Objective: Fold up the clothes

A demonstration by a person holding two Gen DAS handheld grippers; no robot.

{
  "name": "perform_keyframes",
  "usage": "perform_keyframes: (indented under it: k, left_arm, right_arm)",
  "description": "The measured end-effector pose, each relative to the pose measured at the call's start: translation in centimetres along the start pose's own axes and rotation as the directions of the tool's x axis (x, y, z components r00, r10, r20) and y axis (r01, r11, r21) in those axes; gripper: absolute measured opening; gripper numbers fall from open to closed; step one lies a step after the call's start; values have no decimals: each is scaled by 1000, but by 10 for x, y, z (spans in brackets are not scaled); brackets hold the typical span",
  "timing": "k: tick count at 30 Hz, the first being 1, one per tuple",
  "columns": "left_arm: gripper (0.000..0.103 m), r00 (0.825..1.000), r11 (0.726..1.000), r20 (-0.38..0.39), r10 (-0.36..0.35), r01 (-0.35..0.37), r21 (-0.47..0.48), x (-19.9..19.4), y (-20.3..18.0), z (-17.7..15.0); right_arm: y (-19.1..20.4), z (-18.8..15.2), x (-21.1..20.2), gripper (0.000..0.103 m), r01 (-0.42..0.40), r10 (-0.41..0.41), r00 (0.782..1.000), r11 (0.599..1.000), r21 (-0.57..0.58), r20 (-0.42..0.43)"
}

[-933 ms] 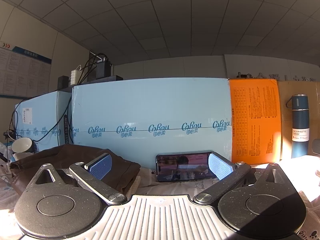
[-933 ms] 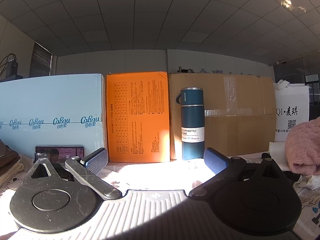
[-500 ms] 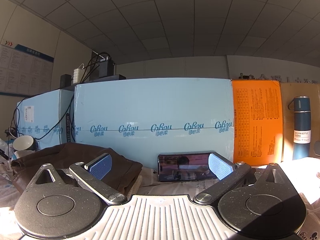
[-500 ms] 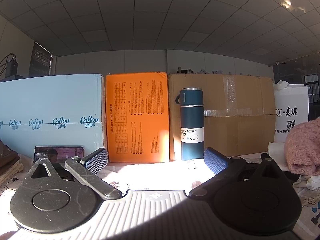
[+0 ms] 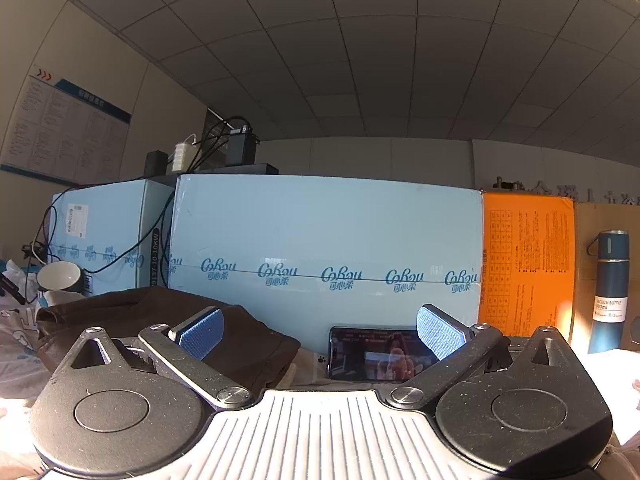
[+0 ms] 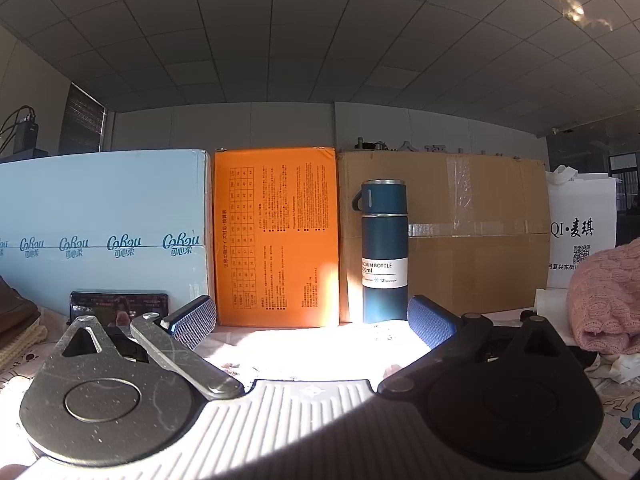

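A folded dark brown garment (image 5: 152,320) lies on the printed table cover at the left, partly behind the left finger of my left gripper (image 5: 320,330), which is open and holds nothing. In the right wrist view a pink knitted garment (image 6: 604,296) is bunched at the far right edge, and the brown garment's corner (image 6: 14,308) shows at the far left above a cream knit piece (image 6: 20,340). My right gripper (image 6: 312,320) is open and empty, over a sunlit patch of the cover.
A phone (image 5: 372,354) leans against a pale blue box (image 5: 320,248). Beside it stand an orange box (image 6: 276,240), a blue vacuum bottle (image 6: 384,252), a cardboard box (image 6: 476,236) and a white bag (image 6: 580,236). White cups (image 5: 60,278) and cables sit far left.
The left wrist view has shifted slightly leftward, so the bottle and orange box sit nearer its right edge. The right wrist view is almost unchanged. Both grippers stay open.
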State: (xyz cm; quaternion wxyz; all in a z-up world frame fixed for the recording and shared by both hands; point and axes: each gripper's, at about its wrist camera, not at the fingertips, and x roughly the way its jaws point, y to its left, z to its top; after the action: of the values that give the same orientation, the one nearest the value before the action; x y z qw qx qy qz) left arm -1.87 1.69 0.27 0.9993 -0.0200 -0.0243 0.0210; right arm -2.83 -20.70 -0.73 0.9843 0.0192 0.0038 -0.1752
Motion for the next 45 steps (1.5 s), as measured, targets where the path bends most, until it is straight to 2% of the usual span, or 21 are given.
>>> perform_keyframes:
  k: [10, 45]
  left_arm:
    - [103, 997, 997, 8, -78, 78, 4, 0, -1, 1]
    - [103, 992, 992, 25, -124, 124, 19, -2, -4, -2]
  right_arm:
    - [-2, 0, -2, 103, -12, 12, 1000, 1000, 10, 1]
    - [-3, -1, -1, 103, -56, 57, 998, 998, 23, -19]
